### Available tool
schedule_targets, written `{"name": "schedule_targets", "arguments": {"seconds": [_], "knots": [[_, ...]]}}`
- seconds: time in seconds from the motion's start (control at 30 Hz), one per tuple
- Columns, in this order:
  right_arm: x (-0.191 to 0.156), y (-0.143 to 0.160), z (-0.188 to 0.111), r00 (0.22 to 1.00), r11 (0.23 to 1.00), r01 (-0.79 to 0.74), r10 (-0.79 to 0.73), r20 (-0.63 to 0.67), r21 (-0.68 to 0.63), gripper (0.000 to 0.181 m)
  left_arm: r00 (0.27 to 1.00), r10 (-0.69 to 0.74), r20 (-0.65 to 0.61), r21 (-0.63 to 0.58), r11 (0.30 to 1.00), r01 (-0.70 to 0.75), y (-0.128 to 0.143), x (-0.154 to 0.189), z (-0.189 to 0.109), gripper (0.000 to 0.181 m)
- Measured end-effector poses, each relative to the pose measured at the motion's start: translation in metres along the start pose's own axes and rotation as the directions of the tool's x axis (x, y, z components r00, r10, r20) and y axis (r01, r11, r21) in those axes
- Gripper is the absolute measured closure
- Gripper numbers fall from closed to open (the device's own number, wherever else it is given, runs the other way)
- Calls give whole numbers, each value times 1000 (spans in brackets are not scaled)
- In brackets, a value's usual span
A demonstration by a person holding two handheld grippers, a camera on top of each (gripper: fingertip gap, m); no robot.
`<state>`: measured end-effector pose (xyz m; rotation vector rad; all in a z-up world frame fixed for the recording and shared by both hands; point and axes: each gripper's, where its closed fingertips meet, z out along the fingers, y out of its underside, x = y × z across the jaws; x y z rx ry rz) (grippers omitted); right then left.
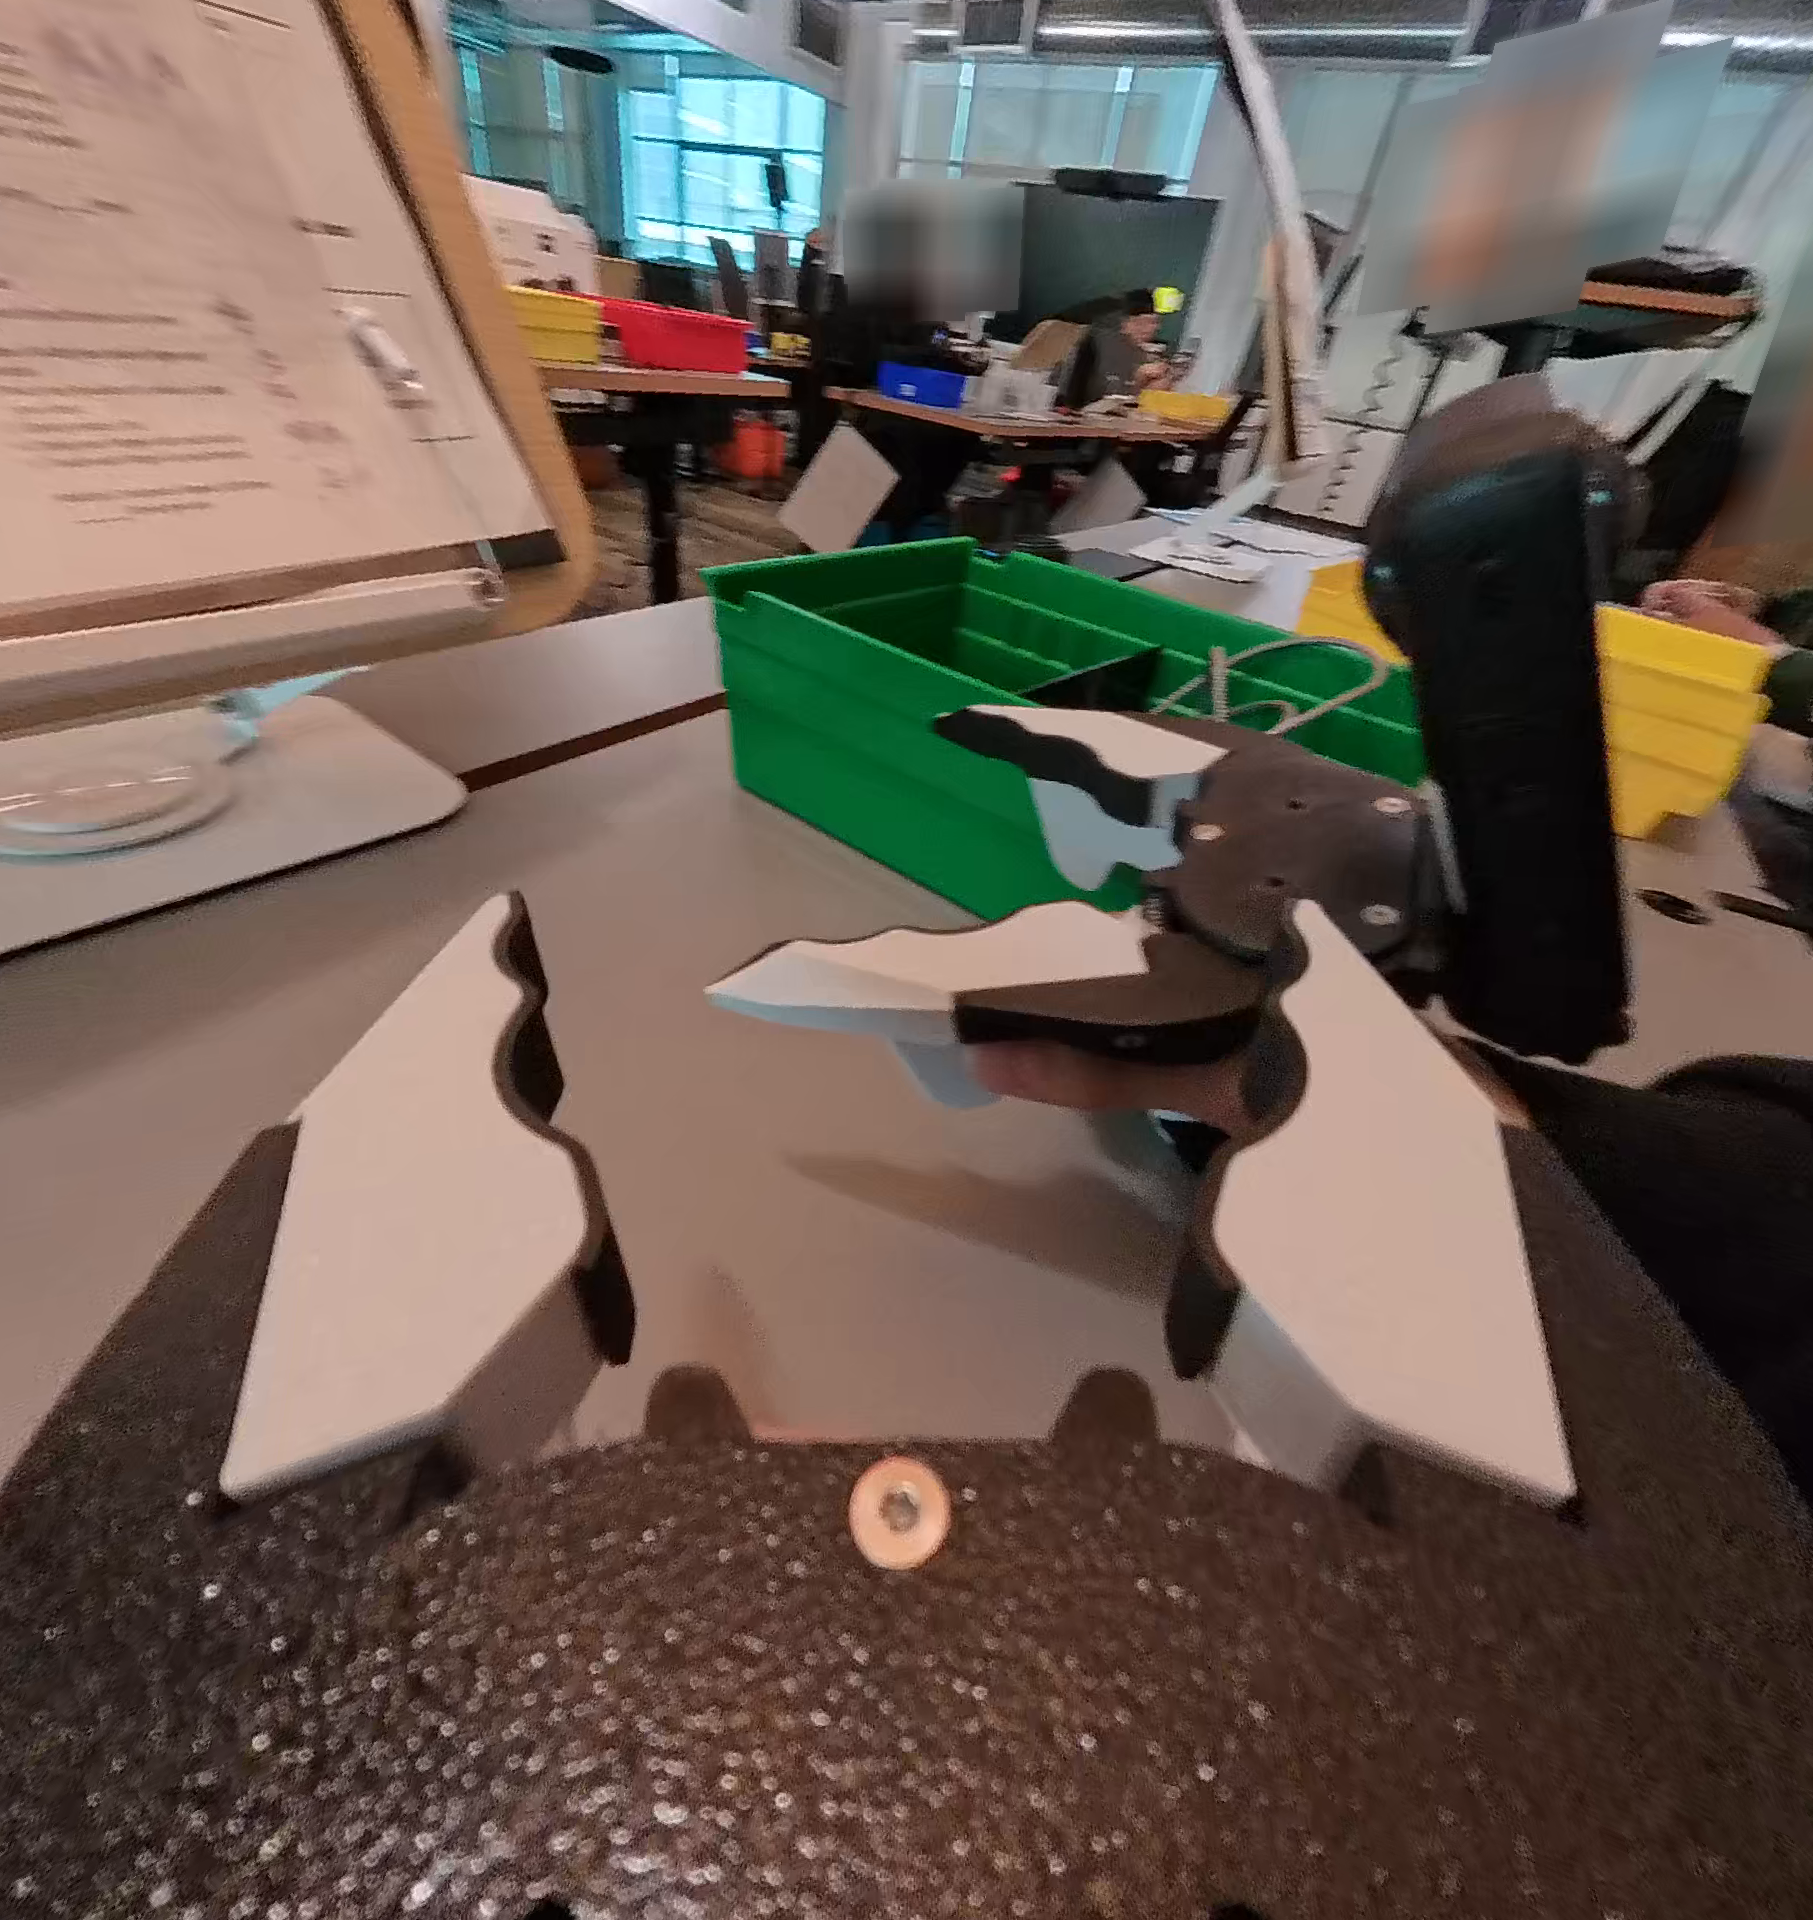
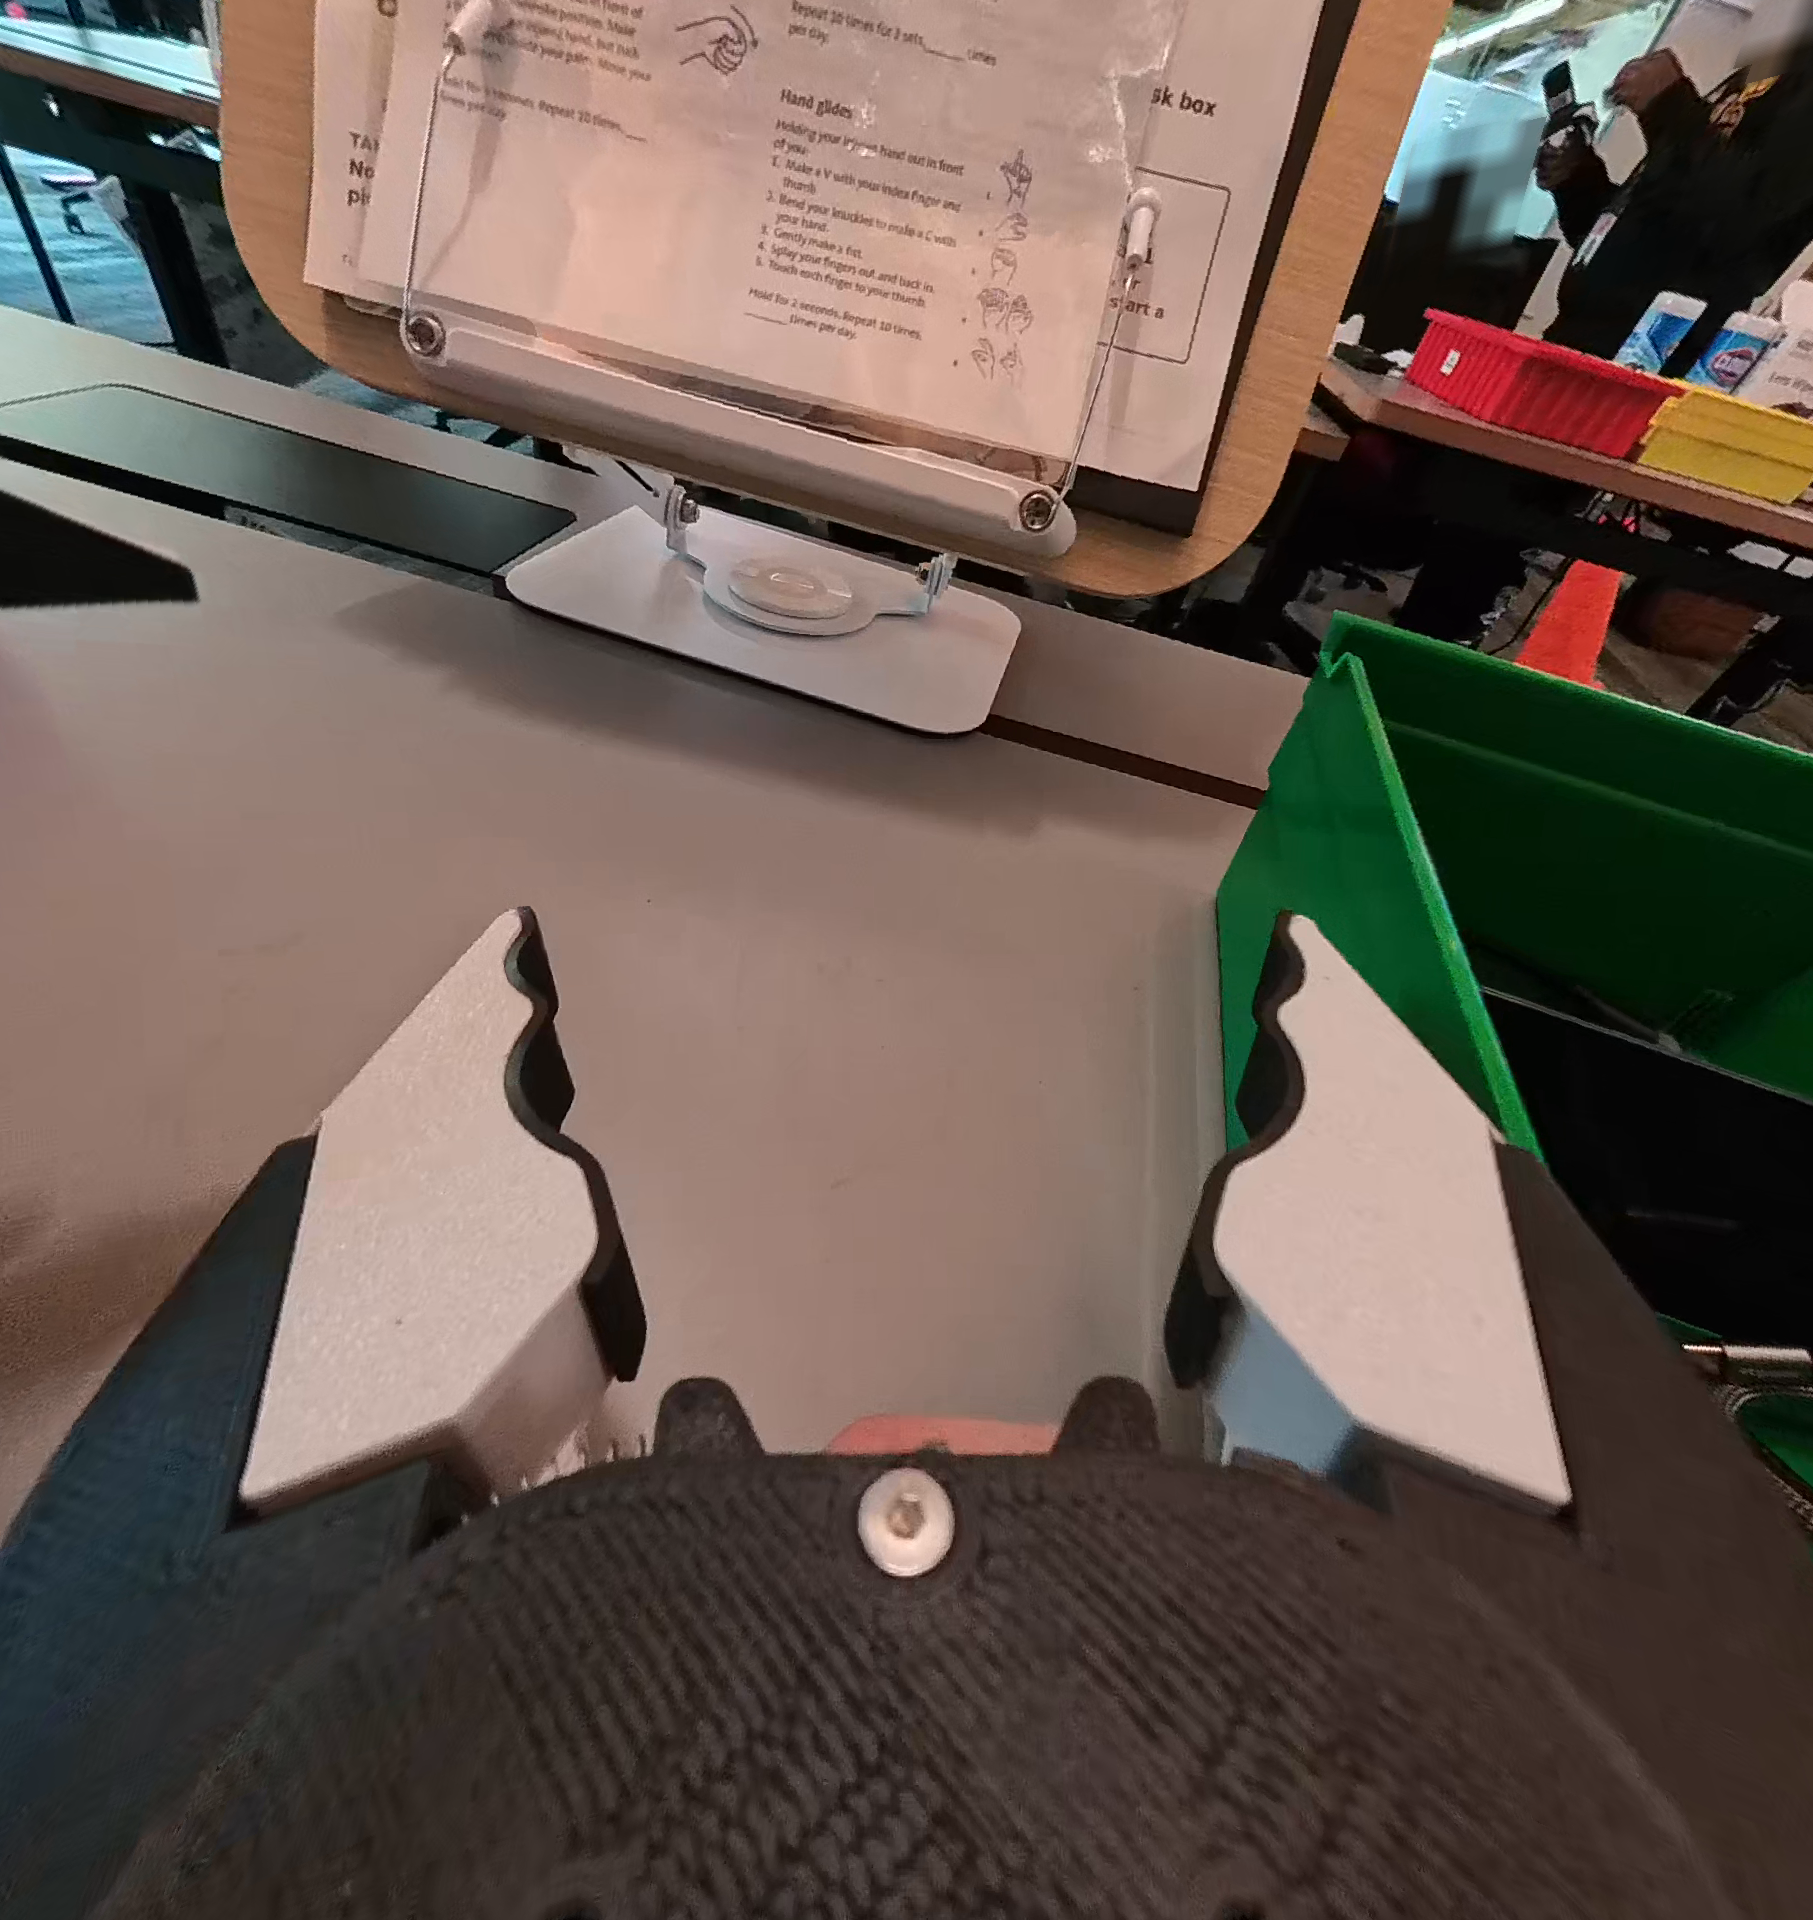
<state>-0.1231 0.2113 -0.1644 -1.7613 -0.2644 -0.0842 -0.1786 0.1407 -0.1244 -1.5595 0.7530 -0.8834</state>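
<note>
Grey table [image 1: 673, 1039] fills my left wrist view, w/ my left gripper [image 1: 902, 1132] hovering over bare surface, fingers [image 1: 414, 1195] spread wide, nothing between them. Right gripper [image 1: 840, 862] shows ahead and to the right, turned sideways so it points left; its white-tipped fingers are released too, gripping nothing, one above the other. A person's fingertip shows under its black body. Behind it sits a green bin [image 1: 829, 727] w/ dividers inside and a grey cable [image 1: 1266, 686] looped in its near compartment. Yellow bin [image 1: 1681, 717] is just beyond the green one, far right. At left a wooden document stand [image 1: 466, 312] holds printed sheets on a white base; it's blurred here. Office desks w/ red, yellow and blue bins sit well back.

Right wrist view: right gripper [image 2: 902, 1143] low over the table [image 2: 466, 831], fingers [image 2: 424, 1195] apart, empty. Right finger sits just beside the green bin [image 2: 1317, 883] wall; can't tell if it's touching. Braided cable [image 2: 1806, 1455] shows at the bin's near end, lower right edge. Document stand [image 2: 1266, 416] is straight ahead, upright w/ a slight tilt, papers pinned by wire clips, white base [image 2: 881, 665] resting on the table. Red and yellow bins on a far desk, upper right.
</note>
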Motion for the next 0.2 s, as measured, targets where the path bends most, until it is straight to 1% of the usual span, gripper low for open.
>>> {"name": "schedule_targets", "arguments": {"seconds": [0.2], "knots": [[-2, 0, 0, 1000, 1000, 29, -29, -9, -4, 49, 989, 10, -148, -2, 1000, -10, -6, 38, 2, 45]]}}
